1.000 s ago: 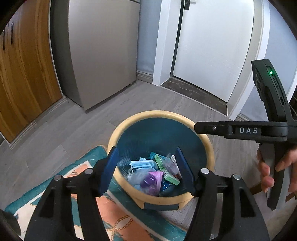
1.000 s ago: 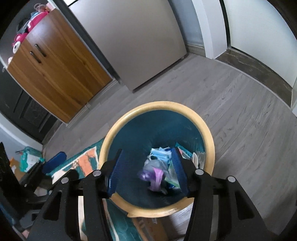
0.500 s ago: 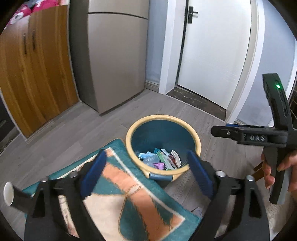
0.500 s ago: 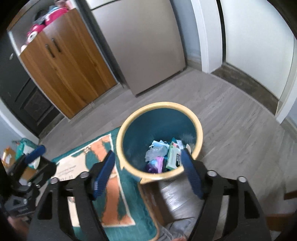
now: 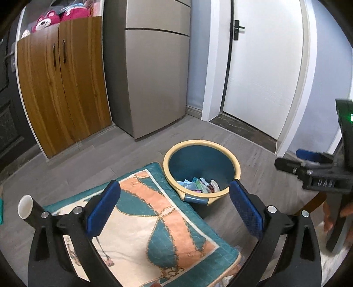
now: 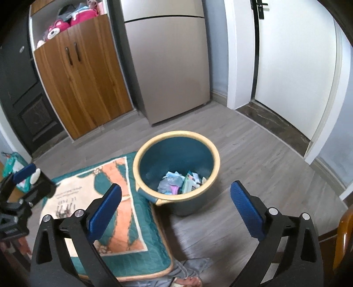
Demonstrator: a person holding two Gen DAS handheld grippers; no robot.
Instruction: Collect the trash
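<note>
We see the trash (image 6: 179,182) as a loose heap of crumpled wrappers and packets, pale blue, purple, green and white, lying at the bottom of the bin (image 6: 210,152) in the middle of the right wrist view. In the left wrist view the same heap (image 5: 198,186) shows right of centre, low against the near wall of the bin (image 5: 236,161). The bin is round, dark teal inside, with a broad cream rim and a small lip on its near side. It stands on the grey wood floor (image 6: 253,154), its near left edge touching or overlapping the corner of a teal, peach and cream quilted mat (image 6: 114,198).

Our right gripper (image 6: 176,208) fills the bottom of its frame with the blue pads (image 6: 105,208) spread wide, holding nothing; the bin lies beyond and between them. Our left gripper (image 5: 174,209) is likewise spread wide and empty, with the mat (image 5: 154,220) beneath its blue pads (image 5: 103,209) and the bin just beyond its right finger. Each tool shows at the edge of the other's frame.

Further out, in the upper half of both views, stand a wooden cabinet (image 5: 64,84) with pink plush toys (image 5: 50,19) on top, a grey fridge (image 5: 154,72) beside it and a white door (image 5: 264,66) to the upper right
</note>
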